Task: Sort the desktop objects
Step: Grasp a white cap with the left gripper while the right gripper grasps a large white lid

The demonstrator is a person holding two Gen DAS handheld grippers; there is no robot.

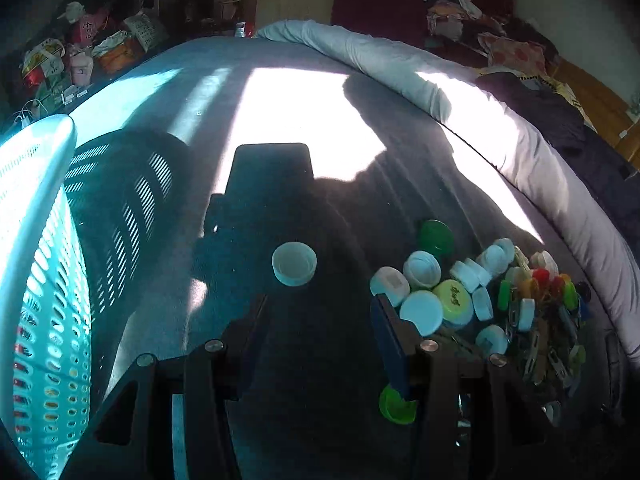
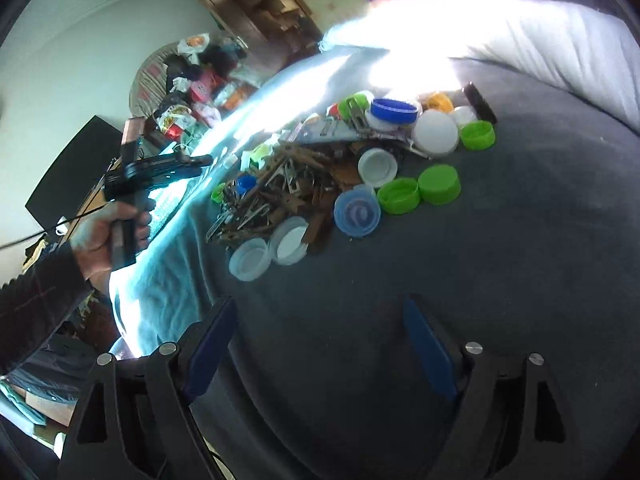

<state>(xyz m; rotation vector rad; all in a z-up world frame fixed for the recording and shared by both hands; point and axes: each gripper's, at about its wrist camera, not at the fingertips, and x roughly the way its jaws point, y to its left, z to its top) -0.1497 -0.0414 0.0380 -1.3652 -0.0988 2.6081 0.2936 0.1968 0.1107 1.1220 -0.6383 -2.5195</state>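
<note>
A single white cap (image 1: 294,263) lies open side up on the dark grey cloth (image 1: 320,380), just ahead of my left gripper (image 1: 320,320). That gripper is open with nothing between its fingers. To its right is a pile of white, green and yellow caps (image 1: 436,284) mixed with coloured clips (image 1: 540,292). A green cap (image 1: 396,404) shows under the right finger. My right gripper (image 2: 320,340) hangs open and empty short of the same pile of caps (image 2: 400,184) and wooden clothes pegs (image 2: 280,188).
A turquoise slotted basket (image 1: 40,280) stands at the left. A black flat device (image 1: 272,176) lies beyond the lone cap. A rolled pale quilt (image 1: 460,100) borders the far right. A hand (image 2: 108,236) holds the left gripper's handle (image 2: 156,172) at the cloth's left edge.
</note>
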